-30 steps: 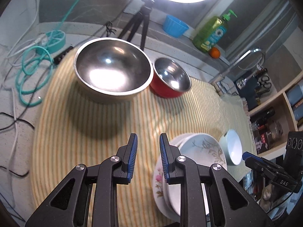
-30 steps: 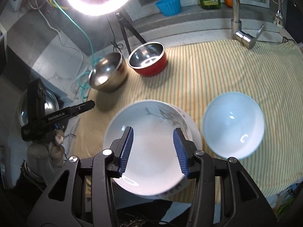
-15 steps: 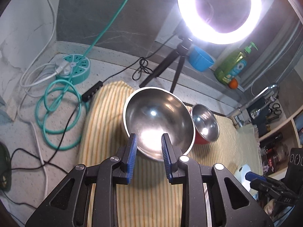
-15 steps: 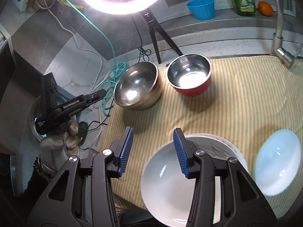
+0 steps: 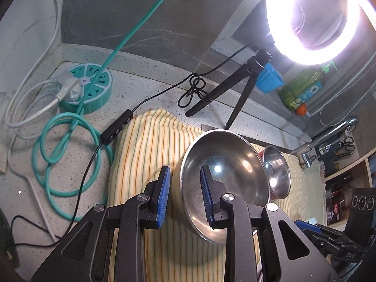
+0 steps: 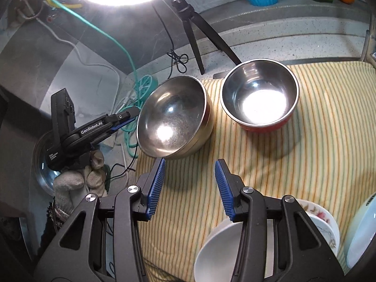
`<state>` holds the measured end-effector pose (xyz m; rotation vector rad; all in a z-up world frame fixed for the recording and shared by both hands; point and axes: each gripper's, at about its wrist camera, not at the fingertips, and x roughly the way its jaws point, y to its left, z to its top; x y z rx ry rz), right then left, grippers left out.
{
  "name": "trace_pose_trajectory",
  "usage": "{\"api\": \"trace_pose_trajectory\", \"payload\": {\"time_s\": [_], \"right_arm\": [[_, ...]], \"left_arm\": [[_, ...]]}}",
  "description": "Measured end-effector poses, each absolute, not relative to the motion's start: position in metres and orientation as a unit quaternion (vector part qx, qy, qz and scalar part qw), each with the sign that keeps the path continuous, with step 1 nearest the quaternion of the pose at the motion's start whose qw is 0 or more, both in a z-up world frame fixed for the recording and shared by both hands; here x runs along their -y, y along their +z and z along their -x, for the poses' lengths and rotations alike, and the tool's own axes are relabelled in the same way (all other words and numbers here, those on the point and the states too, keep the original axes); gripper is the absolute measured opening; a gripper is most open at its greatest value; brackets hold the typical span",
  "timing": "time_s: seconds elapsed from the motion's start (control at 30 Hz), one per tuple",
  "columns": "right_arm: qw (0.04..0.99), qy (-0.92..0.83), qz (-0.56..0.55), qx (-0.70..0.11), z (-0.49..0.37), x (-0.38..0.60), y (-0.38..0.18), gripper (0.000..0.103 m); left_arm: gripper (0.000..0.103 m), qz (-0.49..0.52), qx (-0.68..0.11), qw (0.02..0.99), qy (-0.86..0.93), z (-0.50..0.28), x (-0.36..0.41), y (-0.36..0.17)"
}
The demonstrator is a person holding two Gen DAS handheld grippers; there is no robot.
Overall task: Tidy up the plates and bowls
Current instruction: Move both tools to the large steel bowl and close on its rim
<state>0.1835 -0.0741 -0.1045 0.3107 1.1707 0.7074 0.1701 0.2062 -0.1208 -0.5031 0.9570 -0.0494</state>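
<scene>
Left gripper (image 5: 183, 193), narrowly parted astride the big steel bowl's (image 5: 223, 178) near rim without pinching, could tip that smooth bowl into the red bowl (image 5: 277, 174) beyond.

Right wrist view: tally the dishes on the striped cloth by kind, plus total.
Steel bowls: 2, the large steel bowl and the red-sided steel bowl.
White bowls: 1, the white bowl at the bottom edge.
Floral plates: 1, the floral plate under it.
Pale blue bowls: 1, the pale blue bowl, cut off at right.
Total: 5
</scene>
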Motion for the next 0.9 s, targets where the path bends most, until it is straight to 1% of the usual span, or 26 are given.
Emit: {"api": "trace_pose_trajectory", "payload": {"time_s": [0.3, 0.47, 0.53, 0.57, 0.67, 0.77, 0.9], "right_arm": [[0.754, 0.309, -0.160, -0.557, -0.211, 0.052, -0.120, 0.046], [0.755, 0.303, -0.149, -0.562, -0.218, 0.041, -0.125, 0.045], [0.751, 0.301, -0.148, -0.569, -0.220, 0.039, -0.129, 0.040], [0.749, 0.301, -0.149, -0.572, -0.222, 0.036, -0.132, 0.036], [0.747, 0.299, -0.144, -0.576, -0.226, 0.032, -0.137, 0.031], [0.742, 0.302, -0.140, -0.581, -0.227, 0.028, -0.141, 0.021], [0.743, 0.303, -0.137, -0.581, -0.229, 0.025, -0.142, 0.021]], "left_arm": [[0.024, 0.240, -0.468, 0.850, -0.034, -0.186, -0.207, -0.132], [0.024, 0.241, -0.470, 0.848, -0.042, -0.189, -0.207, -0.135], [0.024, 0.243, -0.471, 0.847, -0.043, -0.190, -0.207, -0.136], [0.024, 0.244, -0.472, 0.846, -0.045, -0.191, -0.207, -0.136], [0.022, 0.243, -0.471, 0.847, -0.047, -0.192, -0.207, -0.137], [0.020, 0.242, -0.472, 0.846, -0.051, -0.193, -0.205, -0.138], [0.019, 0.237, -0.471, 0.848, -0.049, -0.193, -0.203, -0.137]]}}
